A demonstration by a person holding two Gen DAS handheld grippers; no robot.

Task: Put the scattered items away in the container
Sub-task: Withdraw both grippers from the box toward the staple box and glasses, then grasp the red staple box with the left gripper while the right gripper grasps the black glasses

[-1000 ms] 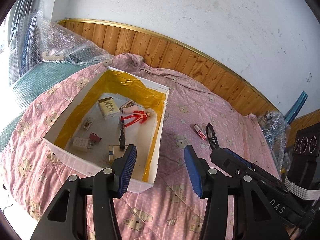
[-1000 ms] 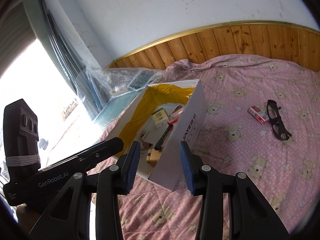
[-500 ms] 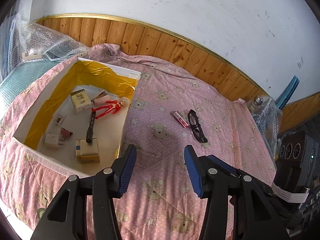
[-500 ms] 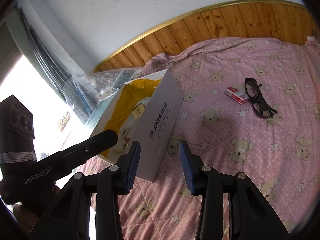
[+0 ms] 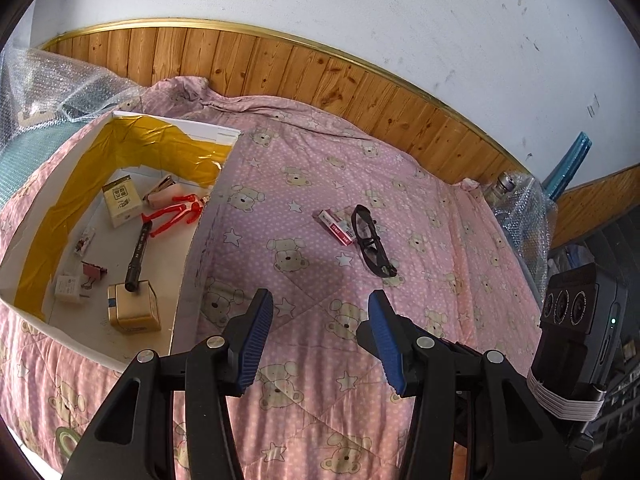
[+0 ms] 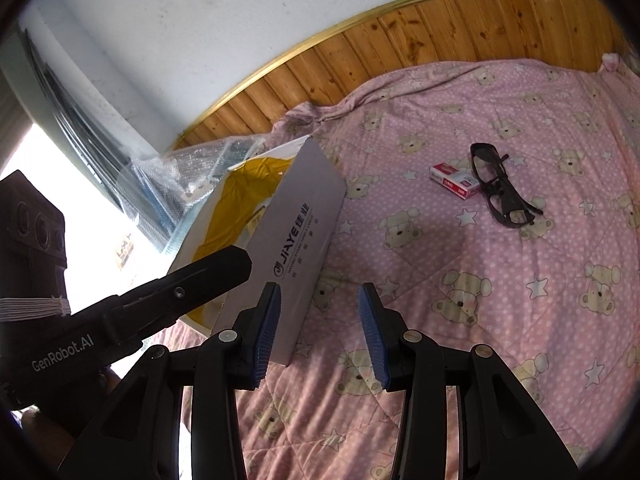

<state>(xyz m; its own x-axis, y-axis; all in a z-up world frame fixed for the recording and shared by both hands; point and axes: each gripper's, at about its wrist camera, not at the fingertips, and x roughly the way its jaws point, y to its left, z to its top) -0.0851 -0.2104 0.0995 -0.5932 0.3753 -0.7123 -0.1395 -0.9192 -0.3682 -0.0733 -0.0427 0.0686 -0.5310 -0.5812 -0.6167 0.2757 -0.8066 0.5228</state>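
Note:
A white cardboard box (image 5: 188, 128) (image 6: 304, 216) with yellow tape inside stands on the pink bear-print quilt (image 5: 320, 184). It holds a black marker (image 5: 138, 254), a red figure (image 5: 172, 216), a gold cube (image 5: 134, 308), a cream carton (image 5: 122, 200) and small clips. Out on the quilt lie a red-and-white small packet (image 5: 336, 227) (image 6: 454, 181) and black glasses (image 5: 370, 242) (image 6: 498, 190), side by side. My left gripper (image 5: 320, 338) hangs open above the quilt, short of them and right of the box. My right gripper (image 6: 320, 334) is open too, empty, near the box's corner.
Bubble wrap (image 5: 52, 88) is piled left of the box against the wood-panelled wall (image 5: 320, 68). A wrapped bottle (image 5: 516, 200) and a blue object (image 5: 568, 164) stand at the quilt's far right edge. Bright window glare (image 6: 36, 160) fills the right wrist view's left side.
Both grippers have swung right, away from the box and toward the glasses and packet, which now sit nearer the middle of each view. Both stayed open and empty.

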